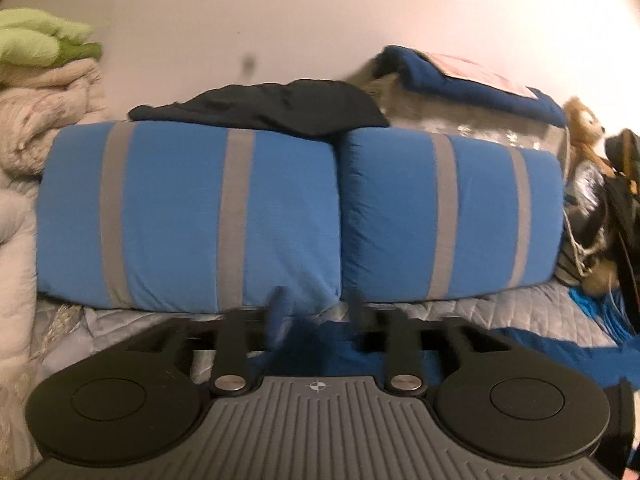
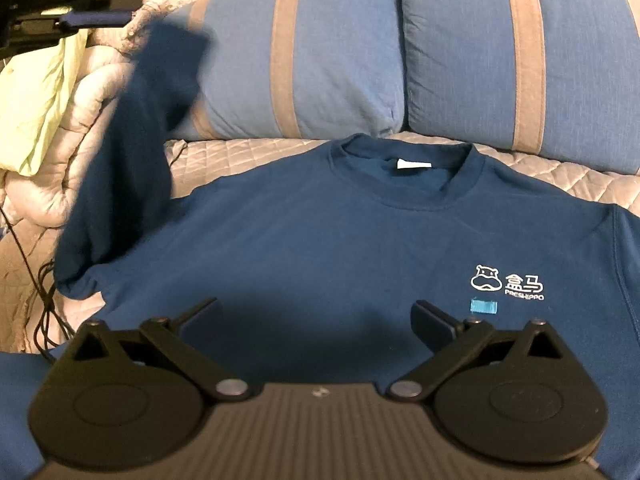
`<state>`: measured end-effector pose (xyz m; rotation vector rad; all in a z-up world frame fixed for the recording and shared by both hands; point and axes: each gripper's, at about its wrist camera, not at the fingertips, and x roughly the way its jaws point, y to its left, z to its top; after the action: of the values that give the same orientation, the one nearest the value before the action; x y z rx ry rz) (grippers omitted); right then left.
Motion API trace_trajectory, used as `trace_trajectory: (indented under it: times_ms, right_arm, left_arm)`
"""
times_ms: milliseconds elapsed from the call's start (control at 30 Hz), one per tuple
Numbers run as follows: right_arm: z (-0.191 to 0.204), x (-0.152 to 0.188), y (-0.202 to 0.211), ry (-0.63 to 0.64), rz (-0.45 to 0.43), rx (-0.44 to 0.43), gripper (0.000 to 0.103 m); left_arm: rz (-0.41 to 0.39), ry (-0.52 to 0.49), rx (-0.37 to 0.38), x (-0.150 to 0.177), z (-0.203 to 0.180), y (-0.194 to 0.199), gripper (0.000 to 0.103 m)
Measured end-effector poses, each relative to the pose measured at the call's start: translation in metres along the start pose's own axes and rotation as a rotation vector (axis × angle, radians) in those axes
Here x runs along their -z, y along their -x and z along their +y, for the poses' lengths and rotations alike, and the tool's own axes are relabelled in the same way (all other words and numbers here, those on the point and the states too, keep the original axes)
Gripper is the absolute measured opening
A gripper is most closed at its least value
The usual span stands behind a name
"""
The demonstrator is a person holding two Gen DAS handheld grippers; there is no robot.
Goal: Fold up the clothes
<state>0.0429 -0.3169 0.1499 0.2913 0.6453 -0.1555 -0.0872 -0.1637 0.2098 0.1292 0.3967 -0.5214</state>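
Observation:
A dark blue sweatshirt (image 2: pixel 320 248) with a white hippo logo (image 2: pixel 506 284) lies face up on the grey quilted bedspread (image 2: pixel 560 176), collar toward the pillows. Its left sleeve (image 2: pixel 136 132) is raised and blurred at the left. My left gripper (image 2: pixel 96 20) is just above and left of that sleeve's top. In the left wrist view my left gripper (image 1: pixel 318 308) has its jaws apart, with dark blue cloth (image 1: pixel 340 344) low between and below them; no pad presses on it. My right gripper (image 2: pixel 316 316) is wide open over the chest, holding nothing.
Two blue pillows with grey stripes (image 1: pixel 180 216) (image 1: pixel 452 216) stand against the wall, a dark garment (image 1: pixel 260 104) on top. Beige quilt (image 1: pixel 44 116) and green cloth (image 2: pixel 36 96) are piled at the left. A stuffed bear (image 1: pixel 584 128) and bags sit right. A black cable (image 2: pixel 40 300) trails at the left.

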Motion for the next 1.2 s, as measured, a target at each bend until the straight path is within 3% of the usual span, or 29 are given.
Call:
trace_trajectory:
  times_ms: [167,333,667,867,1033,1200]
  right_arm:
    - [0.0,0.0,0.0,0.003,0.0,0.005,0.103]
    - [0.001,0.001,0.0,0.014,-0.004,0.0,0.103]
    - [0.005,0.003,0.0,0.052,-0.003,0.0,0.103]
    - [0.006,0.002,-0.001,0.061,0.001,0.003,0.103]
    - [0.007,0.003,-0.002,0.062,0.003,0.004,0.103]
    - [0.007,0.003,-0.003,0.064,0.01,0.003,0.103]
  left_arm:
    - [0.009,-0.017,-0.039,0.01,0.012,0.009,0.065]
    - [0.056,0.03,-0.099,0.026,0.037,0.013,0.065]
    - [0.145,-0.019,-0.156,0.069,0.07,0.027,0.065]
    - [0.203,-0.072,-0.046,0.088,0.068,0.028,0.065]
    - [0.296,-0.193,0.074,0.104,0.047,0.004,0.065]
    - [0.361,-0.227,0.132,0.12,0.035,-0.025,0.06]
